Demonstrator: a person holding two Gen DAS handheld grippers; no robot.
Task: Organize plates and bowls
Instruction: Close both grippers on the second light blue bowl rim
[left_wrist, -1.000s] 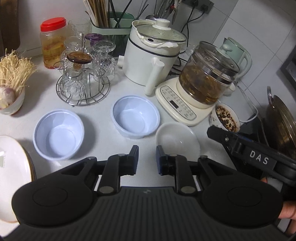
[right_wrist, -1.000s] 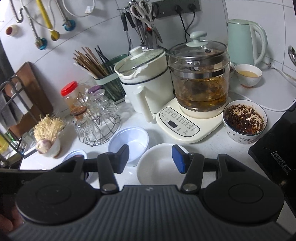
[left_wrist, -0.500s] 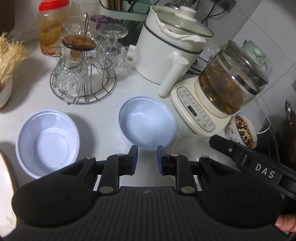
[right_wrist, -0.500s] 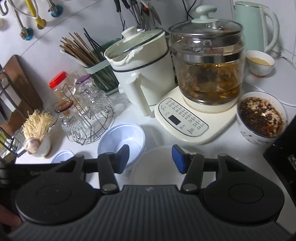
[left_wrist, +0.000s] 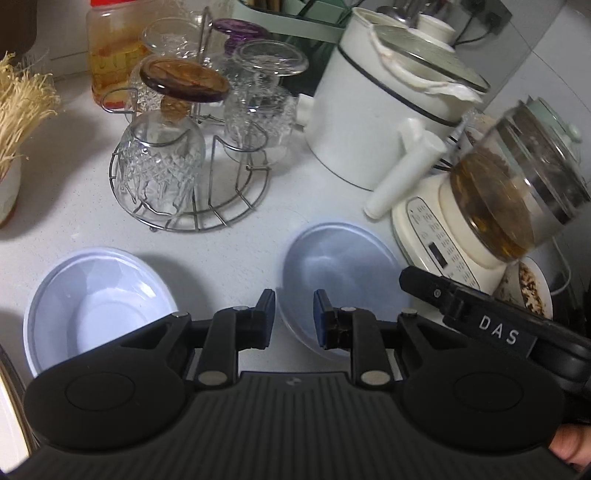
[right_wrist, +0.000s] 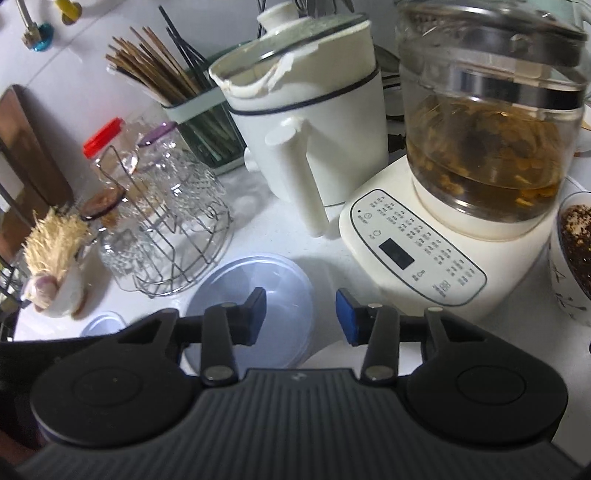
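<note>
Two pale blue bowls stand on the white counter. The left bowl (left_wrist: 99, 306) (right_wrist: 101, 323) is empty and untouched. My left gripper (left_wrist: 293, 306) hangs over the near left rim of the right bowl (left_wrist: 340, 266) (right_wrist: 255, 280), jaws narrowly open, and the rim runs under the gap without being pressed. My right gripper (right_wrist: 301, 306) is at that bowl's right rim; its jaws are closing, the rim lies between them, and the pads are clear of it. Its black finger (left_wrist: 424, 284) shows beside the bowl. A white plate's edge (left_wrist: 7, 406) is at far left.
Behind the bowls stand a wire rack of upturned glasses (left_wrist: 192, 147), a white pot with a handle (left_wrist: 376, 110) and a glass tea kettle on a cream base (right_wrist: 480, 155). A bowl of dark flakes (right_wrist: 572, 254) sits at right, a mushroom bowl (right_wrist: 55, 266) at left.
Both grippers have come forward and down onto the right blue bowl. The right jaws have narrowed. The white dish beside that bowl has slipped out of view under the grippers.
</note>
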